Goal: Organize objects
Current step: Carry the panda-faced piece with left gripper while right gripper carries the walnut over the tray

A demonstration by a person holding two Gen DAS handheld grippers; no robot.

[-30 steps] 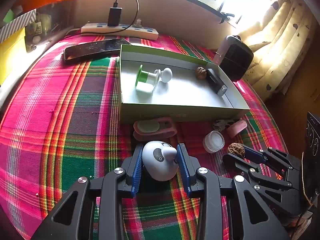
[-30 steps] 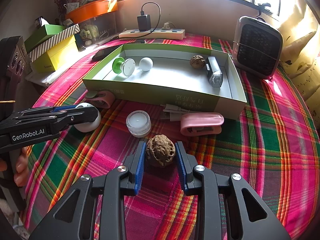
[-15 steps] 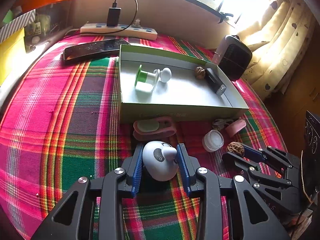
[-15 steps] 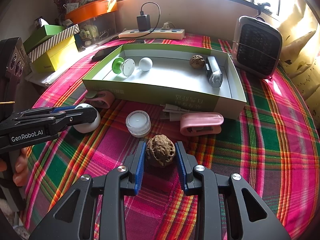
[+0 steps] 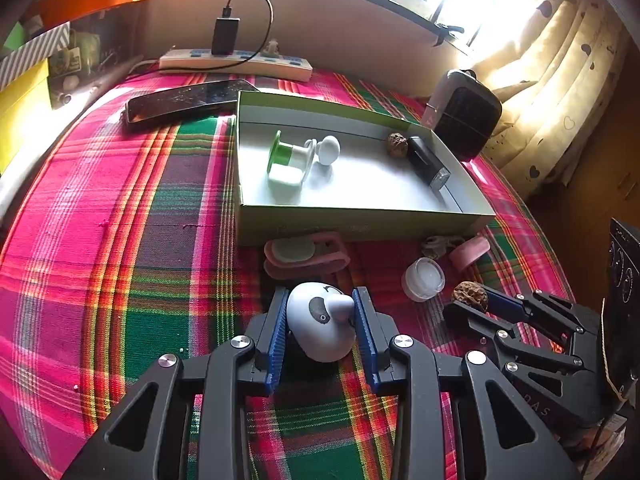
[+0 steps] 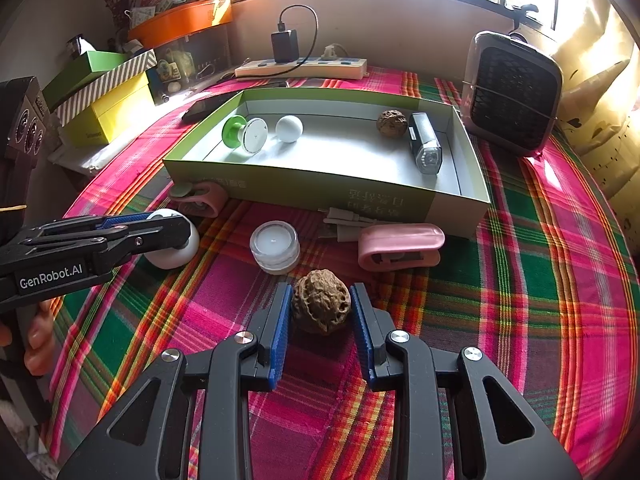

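1. Two loads, one per tongs: toy (image 5: 316,328) clamped between the blue pads of the left tongs (image 5: 320,296), low centre of the left view; walnut (image 6: 320,308) clamped likewise in the right tongs (image 6: 320,292), low centre of the right view.
2. Could not tell whether either was raised off the cloth (image 6: 520,320) or rested on it.
3. Found the box (image 6: 300,186) straight ahead of both tongs, upper centre of each view, long axis across the frame, near wall facing the tongs.
4. Judged the right tongs nearer the box's right end, where a second walnut (image 6: 392,122) lay; left tongs nearer the left end.
5. Judged a lift over the near wall needed, past the jar (image 6: 275,246) and pink clip (image 6: 400,246) lying between.
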